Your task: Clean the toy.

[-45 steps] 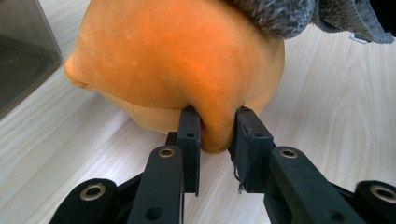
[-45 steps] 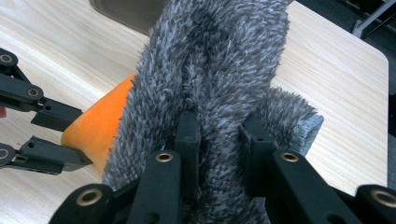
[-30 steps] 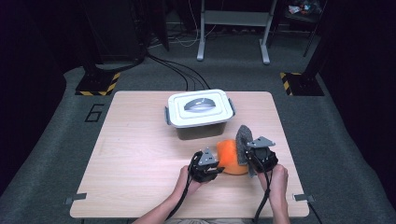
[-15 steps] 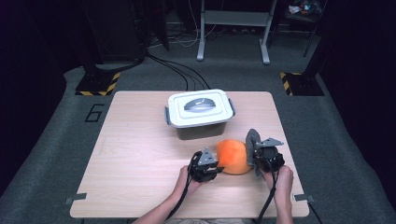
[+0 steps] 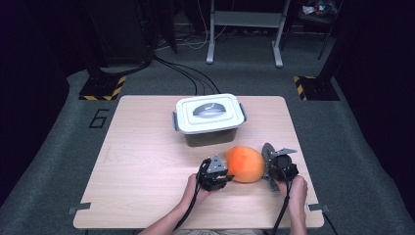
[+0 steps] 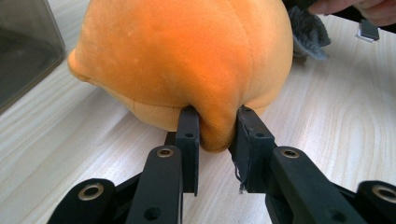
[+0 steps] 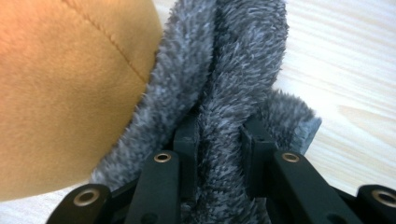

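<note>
An orange plush toy (image 5: 246, 163) with a grey furry part (image 5: 267, 153) lies on the wooden table (image 5: 147, 161) between my two grippers. My left gripper (image 5: 221, 172) is shut on a fold of the orange plush (image 6: 187, 51) at its left end; the jaws pinch the fabric (image 6: 215, 133). My right gripper (image 5: 272, 164) is shut on the grey fur (image 7: 224, 93) at the toy's right end, with the orange body (image 7: 60, 88) just to the left of the jaws.
A white lidded box (image 5: 209, 119) with grey clasps stands on the table behind the toy, close to it. Its dark side shows in the left gripper view (image 6: 23, 51). The table's front edge lies just below the hands.
The toy and both grippers have shifted slightly toward the right and lower on the table. The grey part now lies flatter beside the right gripper.
</note>
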Action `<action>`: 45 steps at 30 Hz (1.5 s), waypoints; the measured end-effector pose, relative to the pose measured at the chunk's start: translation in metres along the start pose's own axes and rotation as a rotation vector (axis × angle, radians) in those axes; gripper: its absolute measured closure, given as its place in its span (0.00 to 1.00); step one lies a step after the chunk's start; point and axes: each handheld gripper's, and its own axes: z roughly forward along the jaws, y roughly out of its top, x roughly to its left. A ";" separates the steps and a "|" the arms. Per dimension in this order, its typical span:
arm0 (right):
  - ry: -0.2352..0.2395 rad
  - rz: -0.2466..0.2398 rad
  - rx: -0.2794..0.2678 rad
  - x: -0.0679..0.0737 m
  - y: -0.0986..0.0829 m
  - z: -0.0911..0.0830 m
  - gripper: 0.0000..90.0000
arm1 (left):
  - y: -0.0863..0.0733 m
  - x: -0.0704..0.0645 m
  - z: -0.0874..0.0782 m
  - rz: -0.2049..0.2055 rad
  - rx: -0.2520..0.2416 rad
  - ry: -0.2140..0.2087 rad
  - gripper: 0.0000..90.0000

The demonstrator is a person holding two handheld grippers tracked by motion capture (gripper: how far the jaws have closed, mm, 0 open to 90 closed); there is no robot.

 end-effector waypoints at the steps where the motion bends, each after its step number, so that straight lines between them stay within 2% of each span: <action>1: -0.001 0.004 -0.014 -0.001 0.001 -0.003 0.80 | 0.000 0.000 0.000 -0.001 -0.001 0.001 0.81; 7: -0.003 0.008 -0.098 -0.001 0.008 -0.031 0.80 | -0.001 0.001 0.000 -0.003 -0.003 0.002 0.81; 9: 0.011 0.005 -0.135 0.001 0.012 -0.042 0.80 | -0.001 0.001 0.000 -0.002 0.001 0.004 0.81; 12: 0.027 -0.025 -0.182 0.006 0.017 -0.058 0.80 | -0.001 0.001 0.000 -0.002 -0.002 0.005 0.81; 17: 0.084 -0.072 -0.247 0.021 0.028 -0.078 0.80 | -0.001 0.001 0.000 -0.004 0.000 0.003 0.81; 23: 0.172 -0.137 -0.302 0.044 0.041 -0.089 0.80 | 0.000 0.001 0.001 0.000 -0.001 0.010 0.81; 28: 0.208 -0.194 -0.289 0.067 0.050 -0.083 0.80 | 0.000 0.000 0.000 0.008 0.002 0.003 0.81; 31: 0.177 -0.227 -0.250 0.080 0.051 -0.072 0.80 | 0.000 -0.001 0.001 0.013 0.003 0.015 0.81; 33: 0.159 -0.238 -0.238 0.084 0.051 -0.067 0.80 | 0.000 0.000 0.001 0.011 0.004 0.014 0.81; 40: 0.118 -0.242 -0.231 0.080 0.051 -0.066 0.80 | 0.001 -0.001 0.001 0.012 0.003 0.010 0.81; 45: 0.103 -0.224 -0.226 0.074 0.048 -0.067 0.80 | 0.001 -0.001 0.001 0.021 0.005 0.009 0.81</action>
